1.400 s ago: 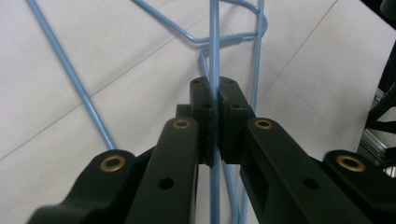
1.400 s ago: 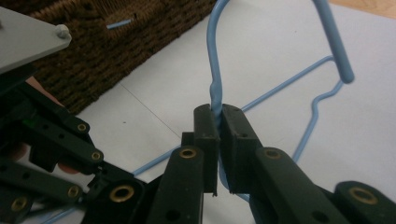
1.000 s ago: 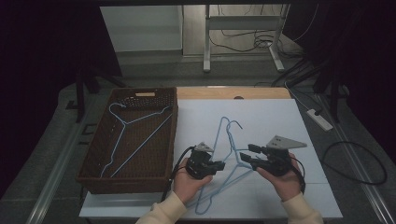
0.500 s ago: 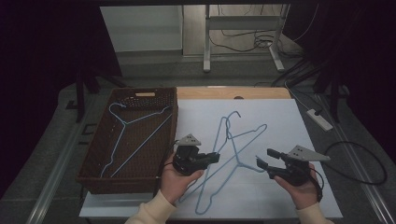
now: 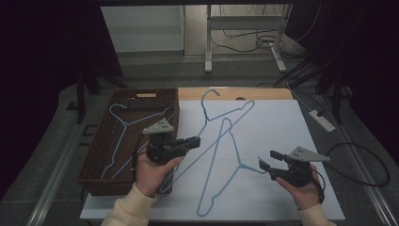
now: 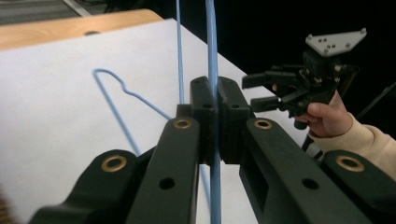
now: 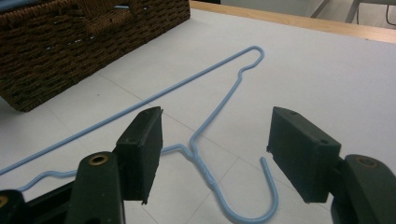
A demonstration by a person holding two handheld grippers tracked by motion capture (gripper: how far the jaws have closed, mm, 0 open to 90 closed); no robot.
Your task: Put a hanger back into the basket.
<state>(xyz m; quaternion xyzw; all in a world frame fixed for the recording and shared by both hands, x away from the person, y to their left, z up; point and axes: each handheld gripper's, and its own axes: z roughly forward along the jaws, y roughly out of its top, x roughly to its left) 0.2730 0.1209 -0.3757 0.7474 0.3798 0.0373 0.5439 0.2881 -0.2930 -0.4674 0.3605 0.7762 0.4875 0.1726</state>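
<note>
Clamping a blue wire hanger [image 5: 221, 127], the left tool [image 5: 190, 142] sits just left of the frame's centre in the high view, its jaws fully closed on the wire. The left gripper view confirms it: the thin blue wire [image 6: 212, 70] runs straight up between the two black jaws, which press on it from both sides. This held hanger slants from the lower middle of the high view up toward the top edge of the white table [image 5: 282, 127], its hook near the wooden strip there.

A second blue hanger [image 5: 226, 179] lies flat on the table, its hook pointing to the lower right. The right tool [image 5: 265, 160] hovers at that hook with jaws wide apart and nothing gripped; they have just been opening. In the right gripper view the hook [image 7: 261, 205] lies between the spread jaws, untouched.

At the left of the high view a brown wicker basket [image 5: 96, 165] holds a further blue hanger [image 5: 123, 125].
</note>
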